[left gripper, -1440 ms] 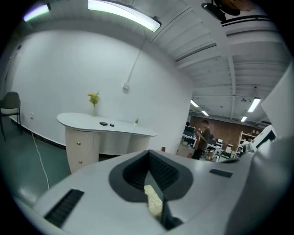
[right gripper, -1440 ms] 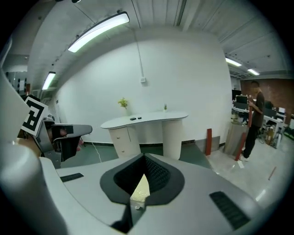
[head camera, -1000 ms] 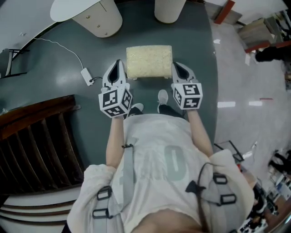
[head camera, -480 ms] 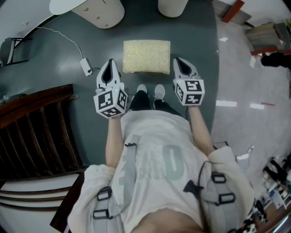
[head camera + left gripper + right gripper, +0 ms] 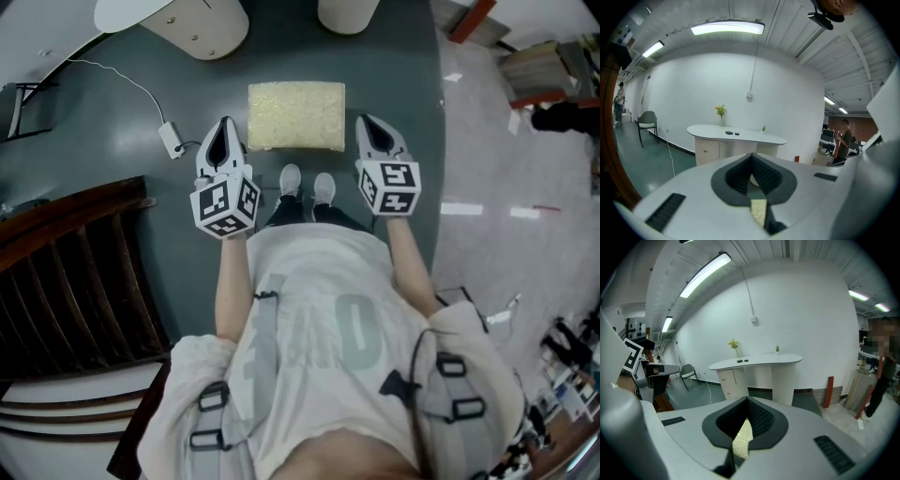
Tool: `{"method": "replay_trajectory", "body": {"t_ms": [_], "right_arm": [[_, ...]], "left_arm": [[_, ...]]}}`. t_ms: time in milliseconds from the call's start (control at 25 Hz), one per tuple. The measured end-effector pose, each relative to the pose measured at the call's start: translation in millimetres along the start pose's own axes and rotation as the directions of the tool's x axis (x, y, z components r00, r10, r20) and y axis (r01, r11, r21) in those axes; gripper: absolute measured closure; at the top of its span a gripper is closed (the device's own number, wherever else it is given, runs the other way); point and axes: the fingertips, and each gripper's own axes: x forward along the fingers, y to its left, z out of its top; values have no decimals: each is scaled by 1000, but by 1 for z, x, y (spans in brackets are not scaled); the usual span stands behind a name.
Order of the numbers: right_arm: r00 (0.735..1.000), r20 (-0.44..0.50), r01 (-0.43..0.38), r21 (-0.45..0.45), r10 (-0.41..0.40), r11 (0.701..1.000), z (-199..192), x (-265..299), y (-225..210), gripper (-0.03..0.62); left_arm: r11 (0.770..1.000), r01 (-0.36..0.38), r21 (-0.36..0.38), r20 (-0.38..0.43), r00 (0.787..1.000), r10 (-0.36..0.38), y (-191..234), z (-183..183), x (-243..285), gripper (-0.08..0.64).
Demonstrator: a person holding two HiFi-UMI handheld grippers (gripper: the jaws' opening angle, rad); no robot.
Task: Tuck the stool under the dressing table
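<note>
The stool [image 5: 295, 115], a low seat with a cream cushion, stands on the dark green floor just in front of the person's shoes [image 5: 307, 183]. My left gripper [image 5: 225, 131] hangs shut a little off its left side. My right gripper [image 5: 367, 127] hangs shut close by its right side. Neither holds anything. The white dressing table [image 5: 150, 14] is beyond the stool at the top edge. It also shows ahead in the left gripper view [image 5: 736, 136] and the right gripper view [image 5: 757, 363]. A sliver of cushion shows below the left gripper [image 5: 751, 158] and the right gripper [image 5: 746, 403].
A white cable with an adapter [image 5: 171, 141] lies on the floor left of the stool. A dark wooden slatted frame [image 5: 75, 272] stands at the left. A chair [image 5: 647, 121] is by the far wall. A person [image 5: 843, 140] stands at the right, near a red board [image 5: 828, 391].
The person's feet have come together behind the stool. Both grippers now stand slightly farther out from the stool's sides than a second ago. Their jaws stayed shut.
</note>
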Motion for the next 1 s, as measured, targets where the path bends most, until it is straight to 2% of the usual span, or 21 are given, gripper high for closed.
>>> {"method": "replay_trajectory", "body": {"t_ms": [240,400,600,840,1000], "right_arm": [[1000,9,-11,-25,11,1000,-2,-2,7,589],[999,39,22,-31,-21,999,0,-11,11,589],[994,56,93,6,-93,996,-3,-31,28,589],[983,90,160,36,-162,987,-4,-53,71,589],[975,122,179,55,-184,982,2,-56,96,589]], "left_arm": [[1000,-20,-10,-8,1000,20,9,-13,-4,555],[1000,-15,-20,-1,1000,15,17,-21,-8,555],[998,54,-21,12,998,-54,32,-13,-13,555],[990,139,34,12,990,-139,57,-11,-37,555],[986,167,16,15,986,-167,71,-17,-45,555]]}}
